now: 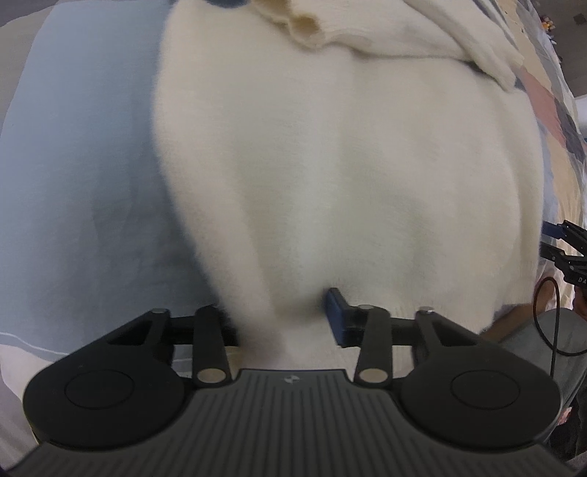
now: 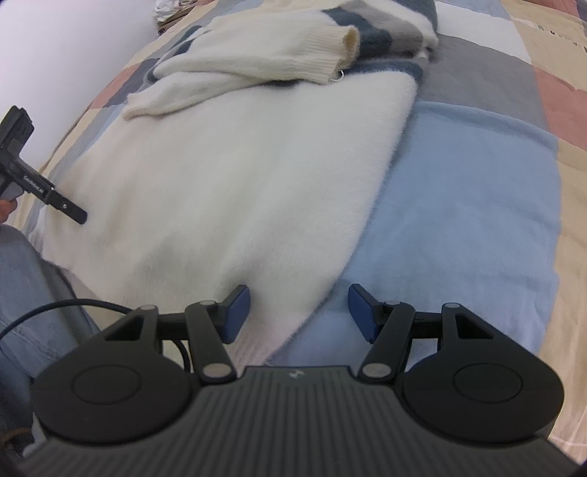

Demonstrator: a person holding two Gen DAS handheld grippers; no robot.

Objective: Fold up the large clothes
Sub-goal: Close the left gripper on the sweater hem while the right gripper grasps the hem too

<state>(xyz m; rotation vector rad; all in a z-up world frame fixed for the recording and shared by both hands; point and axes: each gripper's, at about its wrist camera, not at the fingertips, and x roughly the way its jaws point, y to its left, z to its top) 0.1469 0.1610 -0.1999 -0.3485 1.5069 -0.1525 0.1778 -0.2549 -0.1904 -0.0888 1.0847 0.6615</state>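
Observation:
A cream fluffy sweater lies flat on a patchwork bedcover, one ribbed-cuff sleeve folded across its chest near its blue and grey stripes. My left gripper is at the sweater's near hem, with fabric bunched between its jaws. Its right blue pad presses into the knit and the fabric hides its left pad. My right gripper stands open over the hem's other corner, which lies between the pads without touching them. The sweater spreads away from it.
The bedcover has light blue, beige, pink and grey patches. A person's jeans leg and a black cable sit at the near left. Crumpled paper lies at the bed's far edge by a white wall.

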